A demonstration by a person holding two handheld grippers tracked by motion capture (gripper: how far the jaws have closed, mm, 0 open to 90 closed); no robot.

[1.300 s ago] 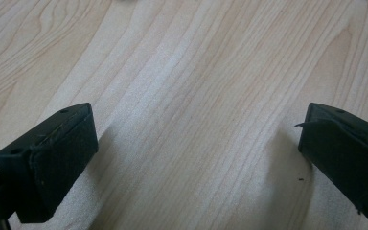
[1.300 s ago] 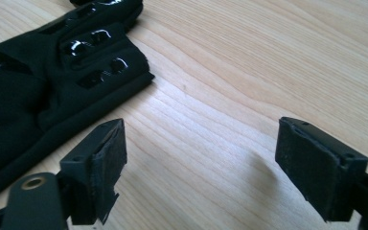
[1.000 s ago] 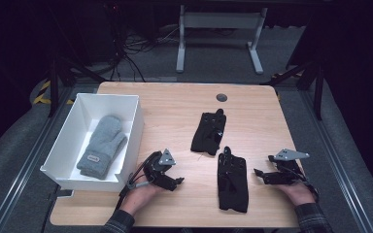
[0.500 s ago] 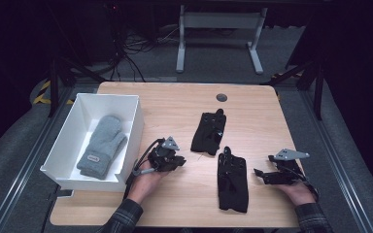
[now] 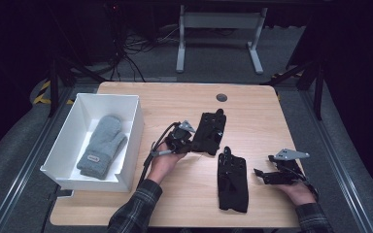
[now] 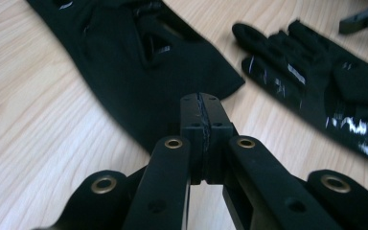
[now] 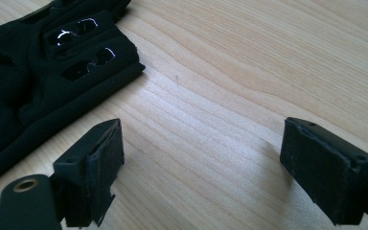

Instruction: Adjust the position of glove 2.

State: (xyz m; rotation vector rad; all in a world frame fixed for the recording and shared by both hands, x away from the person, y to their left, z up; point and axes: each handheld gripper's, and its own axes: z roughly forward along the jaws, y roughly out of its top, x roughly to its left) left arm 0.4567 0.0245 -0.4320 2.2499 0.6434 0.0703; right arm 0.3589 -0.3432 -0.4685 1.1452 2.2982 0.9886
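A white box (image 5: pixel 135 127) stands at the bench's (image 5: pixel 252 109) 9 o'clock side, and a grey mitten (image 5: pixel 102 145) lies alone inside it, cuff toward the near wall, thumb toward the right wall. Two black gloves lie out on the wood. The far glove (image 5: pixel 210 133) is near the bench's centre; the near glove (image 5: pixel 232 178) lies at 5 o'clock from it, fingers pointing to 12 o'clock, the two close but apart.

The left gripper (image 5: pixel 190 141) sits at the far glove's 9 o'clock edge. In the left gripper view its jaws have just been closing and now meet flat against each other over the glove's edge (image 6: pixel 143 91); whether any cloth is pinched between them I cannot tell.

The right gripper (image 5: pixel 261 174) rests at 3 o'clock of the near glove, just beside it, jaws spread wide over bare wood with nothing between them, the glove (image 7: pixel 43 76) off to their left
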